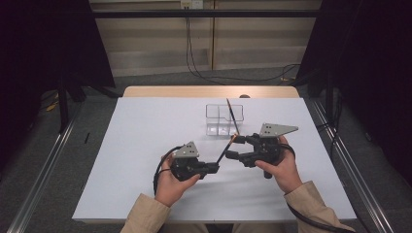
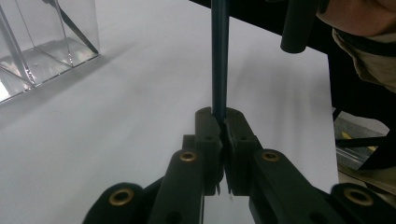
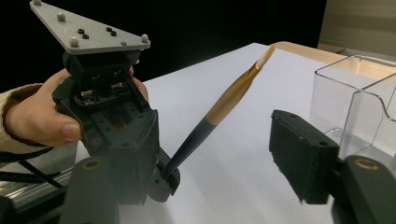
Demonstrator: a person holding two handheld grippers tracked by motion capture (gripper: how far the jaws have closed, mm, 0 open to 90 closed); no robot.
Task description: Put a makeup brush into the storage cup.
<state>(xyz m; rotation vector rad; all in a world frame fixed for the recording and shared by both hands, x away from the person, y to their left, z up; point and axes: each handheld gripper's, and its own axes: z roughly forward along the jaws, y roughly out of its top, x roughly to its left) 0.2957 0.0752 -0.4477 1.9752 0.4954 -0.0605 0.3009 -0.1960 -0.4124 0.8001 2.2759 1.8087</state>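
A paintbrush [image 1: 226,149] with a dark handle, gold ferrule and pale tip slants up over the white table. My left gripper [image 1: 215,167] is shut on the handle's lower end; in the left gripper view the jaws [image 2: 223,126] pinch the dark handle [image 2: 219,56], which rises straight up. My right gripper [image 1: 232,146] stands open around the brush's upper part. In the right gripper view the brush [image 3: 219,107] passes between the two wide-set jaws [image 3: 219,158] without touching either pad, and the left gripper [image 3: 163,179] grips its base.
A clear plastic compartment box [image 1: 223,119] stands just beyond the grippers, with another brush [image 1: 232,115] leaning in it. The box [image 3: 355,102] sits close on the right in the right gripper view. White table surface [image 1: 145,145] spreads to the left.
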